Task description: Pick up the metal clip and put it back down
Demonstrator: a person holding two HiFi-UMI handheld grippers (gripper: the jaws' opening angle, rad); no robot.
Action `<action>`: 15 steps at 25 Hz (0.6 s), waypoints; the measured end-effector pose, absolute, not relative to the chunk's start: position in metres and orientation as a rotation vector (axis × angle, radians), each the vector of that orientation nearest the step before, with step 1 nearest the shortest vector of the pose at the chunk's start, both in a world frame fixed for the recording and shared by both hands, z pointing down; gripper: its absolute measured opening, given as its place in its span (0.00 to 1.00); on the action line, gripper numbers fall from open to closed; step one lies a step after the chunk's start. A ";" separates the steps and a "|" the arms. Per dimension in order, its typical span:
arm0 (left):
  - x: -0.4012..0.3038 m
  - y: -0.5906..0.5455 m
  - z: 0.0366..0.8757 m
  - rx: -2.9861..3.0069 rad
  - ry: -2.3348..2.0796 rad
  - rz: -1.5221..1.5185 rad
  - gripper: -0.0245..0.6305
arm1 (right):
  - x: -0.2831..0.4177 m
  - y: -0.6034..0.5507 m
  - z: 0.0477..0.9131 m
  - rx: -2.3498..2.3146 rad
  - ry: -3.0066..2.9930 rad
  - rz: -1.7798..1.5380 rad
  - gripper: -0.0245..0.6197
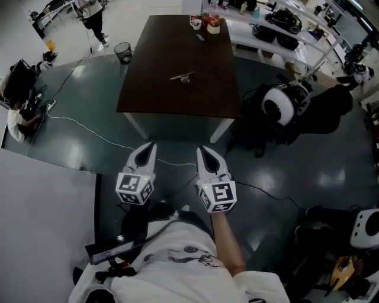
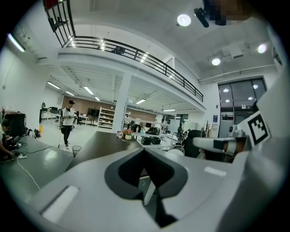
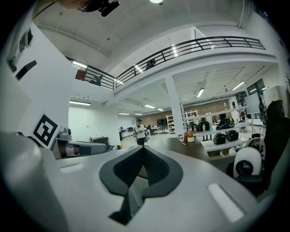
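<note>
The metal clip [image 1: 182,77] lies near the middle of the dark brown table [image 1: 148,83] in the head view, far ahead of both grippers. My left gripper [image 1: 150,145] is held over the floor in front of the table's near edge, jaws shut and empty. My right gripper [image 1: 201,150] hangs beside it, also shut with nothing between its tips. In the left gripper view the shut tips [image 2: 144,149] point toward the table [image 2: 97,145]. The right gripper view shows its shut tips [image 3: 143,147] aimed over the table's far part [image 3: 181,145]. The clip does not show in either gripper view.
Cups and small items [image 1: 207,23] stand at the table's far end. A waste bin [image 1: 123,52] sits by its far left corner. A white cable [image 1: 89,131] crosses the floor. A chair with a white helmet [image 1: 279,106] stands to the right. People [image 1: 92,15] are far left.
</note>
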State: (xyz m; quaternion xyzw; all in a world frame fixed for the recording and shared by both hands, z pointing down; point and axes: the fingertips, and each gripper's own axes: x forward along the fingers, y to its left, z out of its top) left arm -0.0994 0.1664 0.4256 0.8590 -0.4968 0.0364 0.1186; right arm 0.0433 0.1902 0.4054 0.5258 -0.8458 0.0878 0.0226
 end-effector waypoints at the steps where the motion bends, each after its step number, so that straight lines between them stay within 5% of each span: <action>1: -0.098 0.167 0.429 2.504 -1.446 0.118 0.04 | 0.043 0.189 0.407 1.624 -2.617 0.284 0.04; 15: -0.096 0.073 0.447 2.492 -1.362 0.121 0.04 | 0.039 0.111 0.418 1.667 -2.526 0.299 0.04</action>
